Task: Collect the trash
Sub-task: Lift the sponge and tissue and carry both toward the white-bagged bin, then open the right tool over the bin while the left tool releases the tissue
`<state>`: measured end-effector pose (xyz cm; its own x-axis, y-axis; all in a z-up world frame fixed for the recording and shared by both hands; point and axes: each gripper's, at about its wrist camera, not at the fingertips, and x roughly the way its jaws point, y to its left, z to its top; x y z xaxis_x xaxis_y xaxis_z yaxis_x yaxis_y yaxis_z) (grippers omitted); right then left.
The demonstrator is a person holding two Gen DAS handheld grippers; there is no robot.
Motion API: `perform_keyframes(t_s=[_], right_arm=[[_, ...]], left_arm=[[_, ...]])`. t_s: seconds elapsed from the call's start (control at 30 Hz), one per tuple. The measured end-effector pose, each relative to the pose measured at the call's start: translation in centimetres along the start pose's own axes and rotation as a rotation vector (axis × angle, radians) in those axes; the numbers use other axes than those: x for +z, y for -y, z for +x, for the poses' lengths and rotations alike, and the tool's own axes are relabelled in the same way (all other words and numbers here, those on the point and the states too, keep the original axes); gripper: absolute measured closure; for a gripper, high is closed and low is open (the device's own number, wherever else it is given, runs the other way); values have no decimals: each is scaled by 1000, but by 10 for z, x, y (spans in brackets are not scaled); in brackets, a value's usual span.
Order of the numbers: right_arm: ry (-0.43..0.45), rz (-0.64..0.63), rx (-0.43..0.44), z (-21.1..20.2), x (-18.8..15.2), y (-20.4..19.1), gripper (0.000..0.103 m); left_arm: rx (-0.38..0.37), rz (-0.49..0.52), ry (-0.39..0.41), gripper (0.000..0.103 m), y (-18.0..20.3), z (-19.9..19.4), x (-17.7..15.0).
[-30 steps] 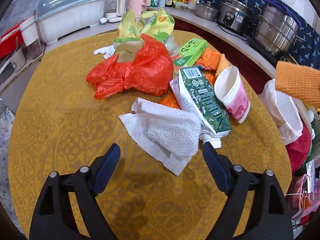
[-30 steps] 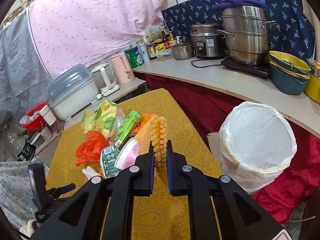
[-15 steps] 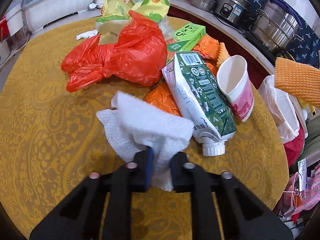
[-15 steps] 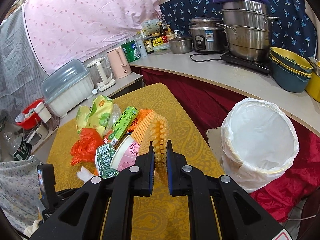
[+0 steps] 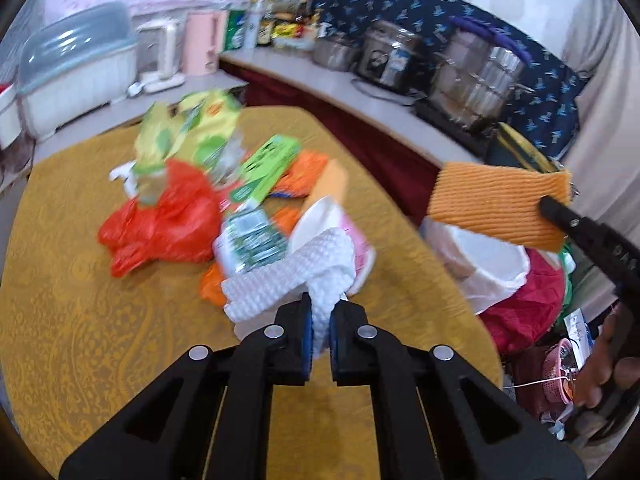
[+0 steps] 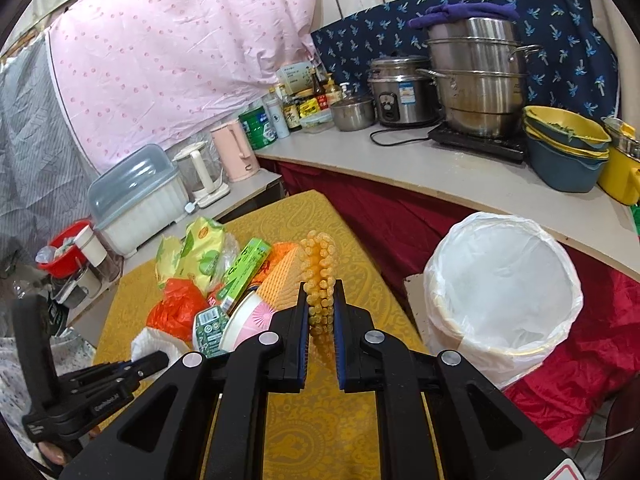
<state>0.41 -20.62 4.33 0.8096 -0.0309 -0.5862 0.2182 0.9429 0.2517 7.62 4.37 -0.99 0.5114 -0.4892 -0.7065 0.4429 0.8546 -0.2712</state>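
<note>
The left gripper's [image 5: 319, 327] fingers have just closed and pinch a crumpled white paper towel [image 5: 292, 276], which hangs clear above the yellow-clothed worktop [image 5: 80, 300]. The right gripper's [image 6: 320, 322] fingers are clamped on an orange foam net sleeve [image 6: 318, 280], held up beside the white-lined bin [image 6: 504, 300]. On the worktop behind lie a red plastic bag [image 5: 164, 224], a green carton [image 5: 252, 240], a pink paper cup [image 5: 320, 220] and a green box [image 5: 268, 168], heaped together.

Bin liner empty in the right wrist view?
Yes. The white liner of the bin shows only bare plastic inside; no trash is visible in it.
</note>
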Motion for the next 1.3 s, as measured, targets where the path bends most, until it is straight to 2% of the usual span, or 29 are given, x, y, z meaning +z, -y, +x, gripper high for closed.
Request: perform_keyframes(t_s=[0.2,0.3,0.67,0.93,1.17,1.23,1.27,1.3], right_arm=[[50,51,-60,-17,8,37,93],[77,87,-109,-26,12,66,93],[107,195,-268,-35,12,160,93],[83,251,-322,-16,10,208,93],[39,292,-319,14,9,234,91],[32,298,-319,22,9,236,88],[29,300,-316,25,9,237,87],[25,300,-312,29,10,238,79]], left_arm=[[-102,118,41,97,74,10,32],[-150,173,37,97,109,23,42],[-310,298,-40,97,220,92,60],[-341,339,-130,97,267,152,59],[-336,339,-161,95,278,187,62],[-330,337,-170,83,278,194,64],[-317,327,-178,61,276,198,66],[-306,317,-175,41,275,199,68]])
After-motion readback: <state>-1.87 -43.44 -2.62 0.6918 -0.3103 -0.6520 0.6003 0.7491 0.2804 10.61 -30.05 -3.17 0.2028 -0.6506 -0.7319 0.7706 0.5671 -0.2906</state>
